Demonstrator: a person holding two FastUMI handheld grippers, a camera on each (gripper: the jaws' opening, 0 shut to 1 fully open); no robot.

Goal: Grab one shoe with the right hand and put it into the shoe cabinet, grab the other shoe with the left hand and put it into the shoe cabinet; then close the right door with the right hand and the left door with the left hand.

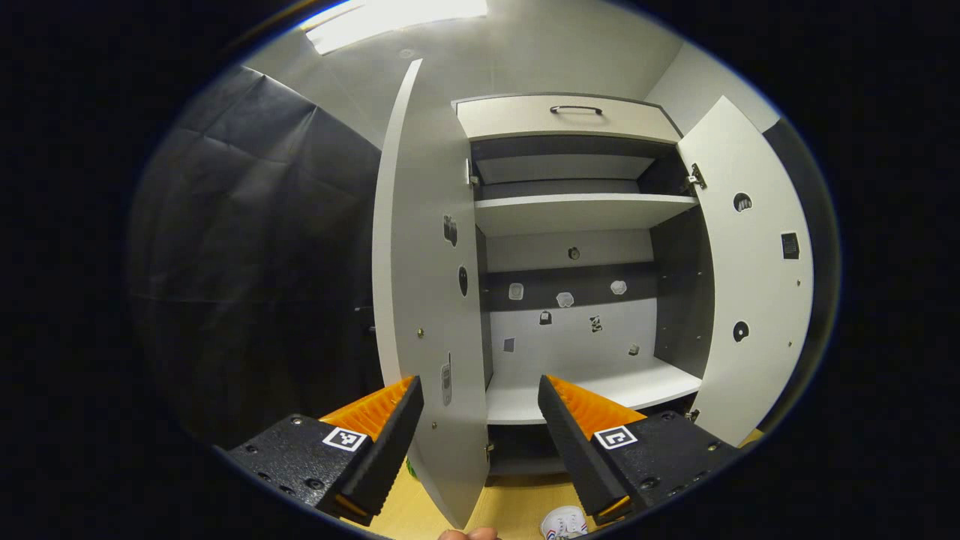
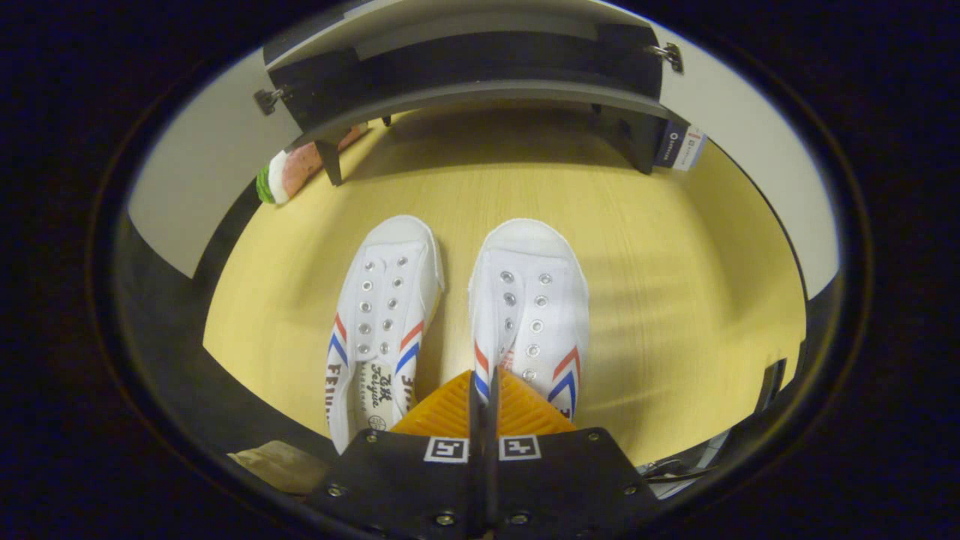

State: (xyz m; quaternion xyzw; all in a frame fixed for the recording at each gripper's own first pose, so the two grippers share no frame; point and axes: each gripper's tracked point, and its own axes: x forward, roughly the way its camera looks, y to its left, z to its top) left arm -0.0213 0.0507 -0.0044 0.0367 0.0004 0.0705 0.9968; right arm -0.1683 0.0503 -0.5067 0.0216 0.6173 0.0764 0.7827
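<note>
My left tool (image 1: pixel 480 420) gapes before the open cabinet (image 1: pixel 577 217). My right tool (image 2: pixel 484 397) is pinched together, empty, above two shoes (image 2: pixel 386 315) on the floor (image 2: pixel 675 300).

Left gripper view: illumination from a ceiling light panel (image 1: pixel 397 19) at top, blown out to white glare. Shoe cabinet (image 1: pixel 577 225) interior evenly lit, upper recesses in shadow; the booth wall on the left reads dim. Strong fisheye bending of door edges toward the rim. Right gripper view: wooden floor (image 2: pixel 675 247) brightly lit, shadow beneath the cabinet, slight softness and streaking toward the right edge; shoes (image 2: pixel 457 315) sharp
</note>
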